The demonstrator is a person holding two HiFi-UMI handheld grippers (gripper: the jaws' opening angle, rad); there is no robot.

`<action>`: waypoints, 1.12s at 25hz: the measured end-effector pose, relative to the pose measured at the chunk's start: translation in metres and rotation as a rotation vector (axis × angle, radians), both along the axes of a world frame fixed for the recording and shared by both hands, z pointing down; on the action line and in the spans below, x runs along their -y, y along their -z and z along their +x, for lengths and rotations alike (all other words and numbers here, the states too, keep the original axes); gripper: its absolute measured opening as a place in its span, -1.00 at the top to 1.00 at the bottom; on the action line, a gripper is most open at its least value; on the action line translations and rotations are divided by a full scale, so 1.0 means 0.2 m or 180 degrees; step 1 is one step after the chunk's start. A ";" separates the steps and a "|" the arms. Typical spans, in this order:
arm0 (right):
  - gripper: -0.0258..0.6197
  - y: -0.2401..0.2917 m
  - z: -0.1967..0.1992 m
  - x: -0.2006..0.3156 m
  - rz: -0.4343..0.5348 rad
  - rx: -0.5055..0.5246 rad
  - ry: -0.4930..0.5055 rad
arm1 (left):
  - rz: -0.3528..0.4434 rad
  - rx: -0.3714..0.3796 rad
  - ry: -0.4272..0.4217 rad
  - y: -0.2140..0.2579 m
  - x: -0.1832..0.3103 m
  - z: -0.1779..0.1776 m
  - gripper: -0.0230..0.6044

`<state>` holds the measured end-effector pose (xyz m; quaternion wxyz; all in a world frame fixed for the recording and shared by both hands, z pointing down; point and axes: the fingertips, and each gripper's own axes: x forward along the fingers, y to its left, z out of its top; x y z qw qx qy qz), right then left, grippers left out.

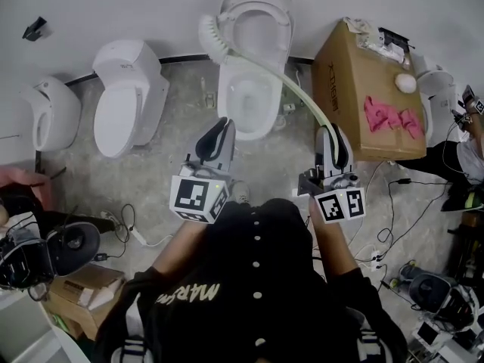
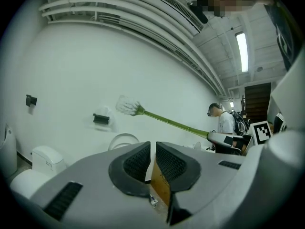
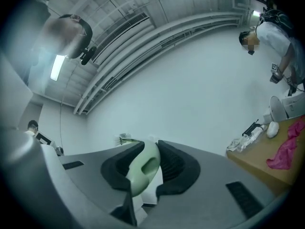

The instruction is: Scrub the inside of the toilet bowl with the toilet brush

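An open white toilet (image 1: 251, 89) stands against the wall ahead, its lid (image 1: 261, 21) raised. My right gripper (image 1: 333, 133) is shut on the pale green handle (image 3: 143, 168) of the toilet brush. The thin green shaft (image 1: 291, 85) arcs up and left over the bowl. The white bristle head (image 1: 212, 38) hangs beside the raised lid, above the bowl; the brush head (image 2: 127, 106) also shows in the air before the wall. My left gripper (image 1: 218, 125) hovers in front of the toilet, shut, with nothing between its pads (image 2: 140, 161).
A cardboard box (image 1: 361, 89) with a pink cloth (image 1: 393, 117) stands right of the toilet. Two more white toilets (image 1: 128, 97) (image 1: 47, 113) stand at the left. Cables (image 1: 132, 229) lie on the concrete floor. A person (image 2: 228, 122) stands at the right.
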<state>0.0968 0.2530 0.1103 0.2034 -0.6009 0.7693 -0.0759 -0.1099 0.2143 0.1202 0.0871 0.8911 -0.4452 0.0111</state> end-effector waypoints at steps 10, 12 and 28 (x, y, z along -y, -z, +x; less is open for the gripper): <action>0.65 -0.10 0.07 0.23 -0.0135 -0.0007 -0.0045 | -0.0090 0.0032 -0.0086 -0.09 0.25 0.10 0.76; 0.65 -0.12 0.11 0.29 -0.0142 0.0009 -0.0024 | -0.0095 0.0052 -0.0071 -0.11 0.31 0.14 0.76; 0.65 -0.14 0.36 0.96 -0.0160 -0.0033 0.0289 | -0.0136 0.0086 0.0164 -0.10 0.88 0.41 0.76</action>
